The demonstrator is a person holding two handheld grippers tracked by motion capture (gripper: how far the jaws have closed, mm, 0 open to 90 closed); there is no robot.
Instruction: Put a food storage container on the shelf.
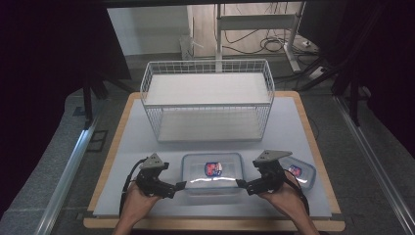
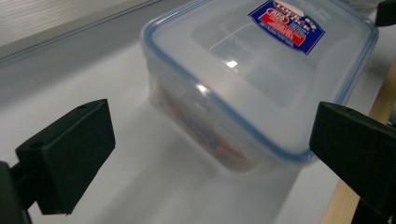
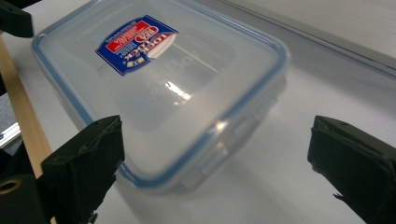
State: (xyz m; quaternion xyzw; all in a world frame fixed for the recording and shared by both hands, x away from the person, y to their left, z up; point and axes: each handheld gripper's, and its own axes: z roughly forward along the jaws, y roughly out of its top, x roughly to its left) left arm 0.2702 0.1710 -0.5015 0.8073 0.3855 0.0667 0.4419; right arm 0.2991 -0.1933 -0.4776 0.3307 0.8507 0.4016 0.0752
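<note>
Counter (image 1: 293, 122): pale grey-white rectangular top with light wooden edging; carries all items below.

White wire-mesh basket rack (image 1: 208, 100): two tiers, rectangular, upright; stands toward the far edge of the counter, centred between left and right edges; well apart from both tools.

Large clear rectangular plastic container (image 1: 212, 172) with blue-rimmed lid and a red-and-blue label on top: lies flat near the near edge of the counter, centred; lid on; sits between the two tools; in the left gripper view (image 2: 261, 70) one short end lies just ahead of the jaws; in the right gripper view (image 3: 159, 88) the opposite end lies between and just ahead of the jaws.

Small clear plastic container (image 1: 301, 172) with blue-rimmed lid and similar label: lies toward the near right corner of the counter, just beyond the right tool.

Left tool (image 1: 180, 186): black, two-jaw, held in the person's left hand (image 1: 139, 198); jaws spread wide, released, at the left end of the large container; contact cannot be told.

Right tool (image 1: 242, 185): black, two-jaw, held in the person's right hand (image 1: 281, 196); jaws spread wide, released, at the right end of the large container.
</note>
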